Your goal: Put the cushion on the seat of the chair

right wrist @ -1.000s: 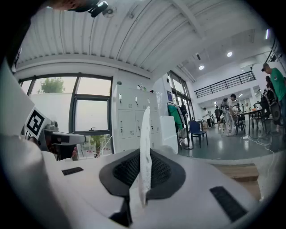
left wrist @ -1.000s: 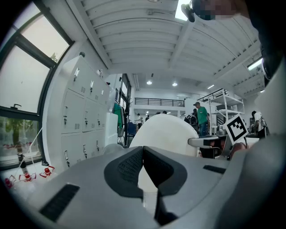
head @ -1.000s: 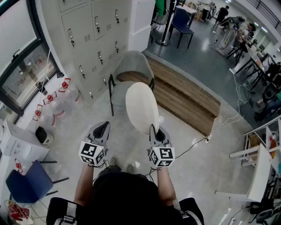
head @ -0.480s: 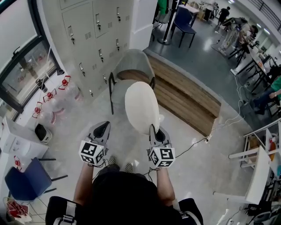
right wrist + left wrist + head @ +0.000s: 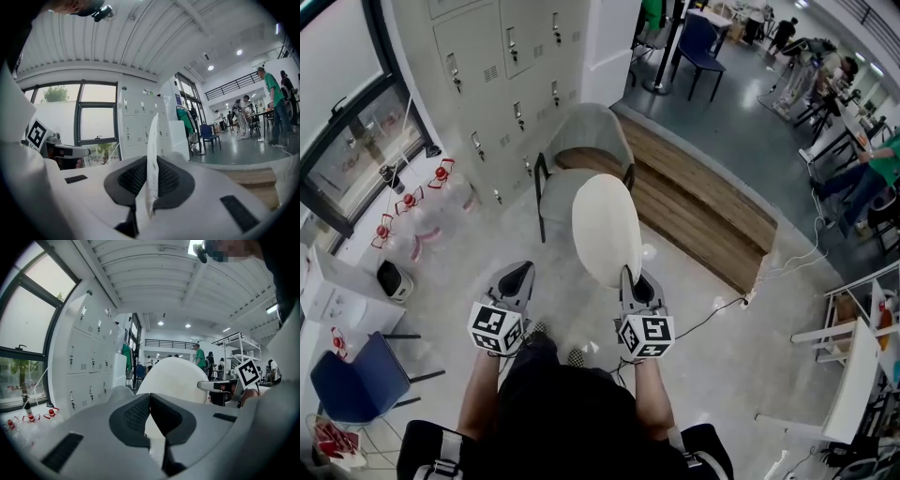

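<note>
White cushion [image 5: 606,228] held upright, short of chair [image 5: 586,131] | right gripper [image 5: 630,275] clamped on its rim | left gripper [image 5: 520,272] jaws together, empty | step: carrying | next: advance, lay cushion flat on seat [image 5: 555,199]

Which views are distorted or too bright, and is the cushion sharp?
Head view: wide-angle bending, so the lockers lean; the cushion is sharp and evenly lit. Left gripper view: fisheye with black corners; the window is partly washed out. Right gripper view: same fisheye; the cushion's edge looks sharp.
</note>
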A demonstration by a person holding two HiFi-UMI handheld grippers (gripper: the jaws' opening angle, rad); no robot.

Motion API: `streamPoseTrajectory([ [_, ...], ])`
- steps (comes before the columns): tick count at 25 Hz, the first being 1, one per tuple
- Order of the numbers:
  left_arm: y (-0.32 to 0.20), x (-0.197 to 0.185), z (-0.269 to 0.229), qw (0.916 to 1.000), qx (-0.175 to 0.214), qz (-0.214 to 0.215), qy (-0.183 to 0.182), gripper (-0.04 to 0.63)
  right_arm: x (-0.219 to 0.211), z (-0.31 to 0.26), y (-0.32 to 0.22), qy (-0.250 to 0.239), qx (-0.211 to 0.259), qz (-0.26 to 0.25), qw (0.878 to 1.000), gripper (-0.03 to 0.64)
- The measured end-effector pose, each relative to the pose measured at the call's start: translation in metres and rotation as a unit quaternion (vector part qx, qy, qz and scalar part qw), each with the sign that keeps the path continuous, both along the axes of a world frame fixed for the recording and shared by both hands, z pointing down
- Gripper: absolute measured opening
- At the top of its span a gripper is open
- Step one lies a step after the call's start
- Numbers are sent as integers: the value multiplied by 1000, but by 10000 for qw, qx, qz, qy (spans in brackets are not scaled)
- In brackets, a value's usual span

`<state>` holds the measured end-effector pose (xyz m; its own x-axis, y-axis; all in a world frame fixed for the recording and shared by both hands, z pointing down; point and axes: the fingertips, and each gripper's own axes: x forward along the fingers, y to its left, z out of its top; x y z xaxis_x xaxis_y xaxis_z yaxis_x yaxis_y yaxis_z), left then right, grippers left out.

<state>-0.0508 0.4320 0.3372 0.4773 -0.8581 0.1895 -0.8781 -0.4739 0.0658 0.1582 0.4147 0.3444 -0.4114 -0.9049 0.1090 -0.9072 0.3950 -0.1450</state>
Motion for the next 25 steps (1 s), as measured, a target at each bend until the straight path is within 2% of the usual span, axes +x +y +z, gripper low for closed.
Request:
streamPoseTrajectory([
  [8, -48, -15, 7, 10000, -37, -27, -5, 18, -16, 9, -45, 51, -71, -47, 10000, 54],
  [16, -143, -46, 13, 9998, -99, 165, 3, 18, -47, 21, -130, 156, -220, 47, 9996, 54],
  [25, -244, -96, 24, 9984, -390, 399, 40, 18, -100, 24, -222, 166, -411, 242, 9987, 54],
])
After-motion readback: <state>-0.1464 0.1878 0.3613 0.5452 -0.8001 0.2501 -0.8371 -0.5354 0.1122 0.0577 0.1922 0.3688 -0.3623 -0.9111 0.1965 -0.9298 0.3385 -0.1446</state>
